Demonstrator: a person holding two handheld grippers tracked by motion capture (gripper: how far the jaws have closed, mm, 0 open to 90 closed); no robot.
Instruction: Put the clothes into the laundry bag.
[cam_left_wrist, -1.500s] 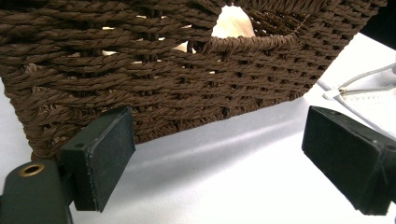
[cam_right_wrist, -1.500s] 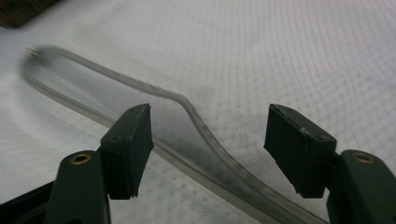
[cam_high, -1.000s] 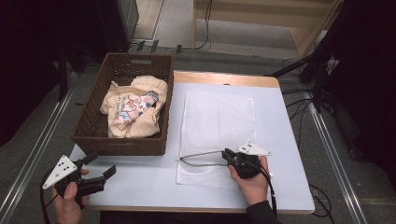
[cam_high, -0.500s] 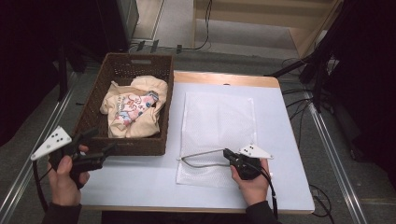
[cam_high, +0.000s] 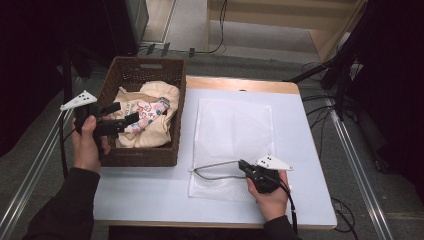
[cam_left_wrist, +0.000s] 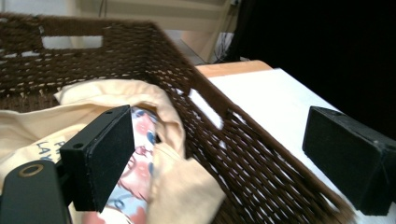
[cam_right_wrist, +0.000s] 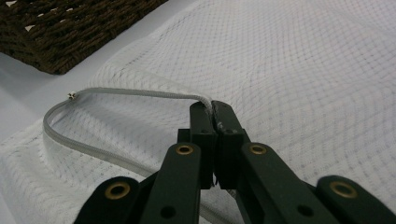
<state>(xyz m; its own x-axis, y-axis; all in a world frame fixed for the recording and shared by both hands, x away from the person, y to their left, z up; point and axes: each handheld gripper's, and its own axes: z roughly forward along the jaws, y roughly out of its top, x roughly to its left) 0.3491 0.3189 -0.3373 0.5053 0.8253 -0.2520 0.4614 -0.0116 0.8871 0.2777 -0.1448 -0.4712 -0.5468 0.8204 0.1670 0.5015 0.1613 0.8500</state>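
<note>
A white mesh bag (cam_high: 235, 130) lies flat on the table, its grey zipper edge (cam_high: 212, 166) lifted into an open loop at the near end. My right gripper (cam_high: 243, 166) is shut on that zipper edge (cam_right_wrist: 140, 95); the right gripper view shows the jaws pinched together (cam_right_wrist: 212, 109) on the mesh bag (cam_right_wrist: 289, 70). A brown wicker basket (cam_high: 145, 156) holds a cream printed garment (cam_high: 150, 100). My left gripper (cam_high: 125, 114) hovers open over the basket's near left part. In its own view, the left gripper (cam_left_wrist: 224, 140) has its wide jaws straddling the basket wall (cam_left_wrist: 252, 144), with the garment (cam_left_wrist: 93, 98) below.
The basket (cam_right_wrist: 70, 32) stands on the table's left side, right beside the mesh bag. White table surface (cam_high: 150, 195) lies bare in front of the basket. Dark stands and cables (cam_high: 345, 65) crowd the floor at the right.
My left gripper has risen from the table's front left corner and moved forward over the basket. The right gripper stays on the zipper edge.
</note>
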